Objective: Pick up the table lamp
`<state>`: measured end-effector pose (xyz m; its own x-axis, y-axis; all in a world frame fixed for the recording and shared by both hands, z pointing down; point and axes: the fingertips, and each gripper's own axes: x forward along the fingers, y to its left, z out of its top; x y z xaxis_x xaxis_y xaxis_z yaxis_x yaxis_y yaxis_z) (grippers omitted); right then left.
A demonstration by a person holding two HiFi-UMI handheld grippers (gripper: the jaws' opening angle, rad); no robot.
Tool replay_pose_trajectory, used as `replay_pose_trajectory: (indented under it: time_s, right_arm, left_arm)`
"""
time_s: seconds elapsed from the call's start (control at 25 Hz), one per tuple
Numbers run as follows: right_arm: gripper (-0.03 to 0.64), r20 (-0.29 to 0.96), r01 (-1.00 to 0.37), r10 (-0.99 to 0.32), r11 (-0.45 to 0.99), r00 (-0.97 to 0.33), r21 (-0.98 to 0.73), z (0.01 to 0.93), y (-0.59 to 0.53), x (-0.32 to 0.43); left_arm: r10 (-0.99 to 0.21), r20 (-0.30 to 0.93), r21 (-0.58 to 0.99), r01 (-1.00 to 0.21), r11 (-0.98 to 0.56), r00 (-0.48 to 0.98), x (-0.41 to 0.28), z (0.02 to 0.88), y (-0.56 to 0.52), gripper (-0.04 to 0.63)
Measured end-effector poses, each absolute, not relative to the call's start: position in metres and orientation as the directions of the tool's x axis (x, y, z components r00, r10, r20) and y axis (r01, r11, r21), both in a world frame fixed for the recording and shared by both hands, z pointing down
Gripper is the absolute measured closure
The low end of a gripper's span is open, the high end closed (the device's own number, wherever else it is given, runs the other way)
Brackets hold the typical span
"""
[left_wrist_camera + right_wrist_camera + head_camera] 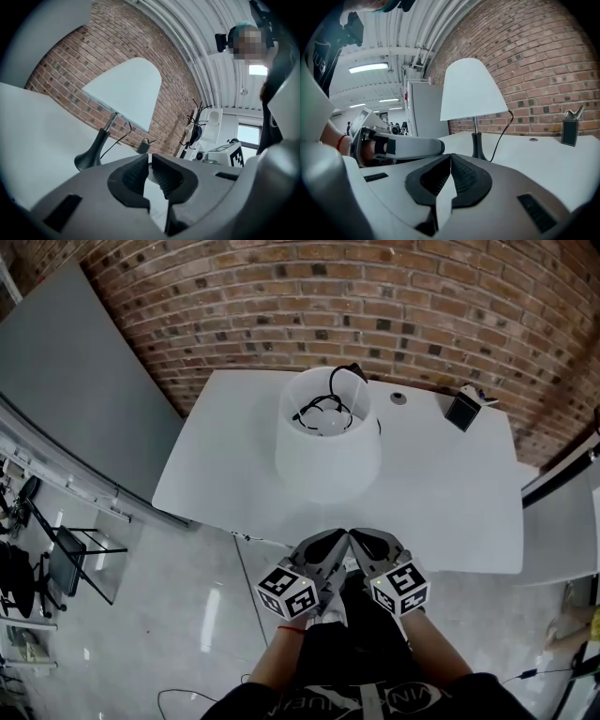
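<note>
The table lamp (328,442) has a white cone shade and stands on a dark stem and base on the white table (216,474), towards the back. Its black cord runs out behind it. Both grippers hover side by side at the table's front edge, short of the lamp. My left gripper (341,534) has its jaws together with nothing between them, and so does my right gripper (357,534). In the left gripper view the lamp (126,93) rises ahead and left of the left gripper (150,162). From the right gripper (450,159), the lamp (471,91) stands straight ahead.
A small black holder (461,412) stands at the table's back right, with a small round disc (398,397) near it. A brick wall (450,306) runs behind the table and a grey panel (66,390) stands to the left. A chair (70,559) is on the floor at left.
</note>
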<state>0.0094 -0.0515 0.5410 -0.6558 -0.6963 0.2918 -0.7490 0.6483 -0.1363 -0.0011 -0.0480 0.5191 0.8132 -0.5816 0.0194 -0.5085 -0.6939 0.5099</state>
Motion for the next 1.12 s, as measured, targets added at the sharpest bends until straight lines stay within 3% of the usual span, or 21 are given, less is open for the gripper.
replay_pose_trajectory:
  time_s: [0.24,0.56,1.12]
  right_arm:
    - [0.614,0.289,-0.734,-0.683,0.668,-0.671,-0.126,0.551,-0.076,0.008]
    - [0.614,0.320,-0.741,-0.679,0.659,-0.660,-0.128,0.574,-0.095,0.019]
    - [0.614,0.356,-0.749,-0.674,0.648,-0.648,-0.137,0.598,-0.110,0.024]
  left_arm:
    - [-0.559,-0.094,0.513,-0.441,-0.736,0.824,0.001,0.510,-0.067,0.580]
    - [-0.516,-0.230,0.525,-0.341,-0.779,0.825,0.005,0.499,-0.093,0.501]
    - [-0.437,-0.444,0.534,-0.161,-0.830,0.782,-0.001,0.472,-0.109,0.491]
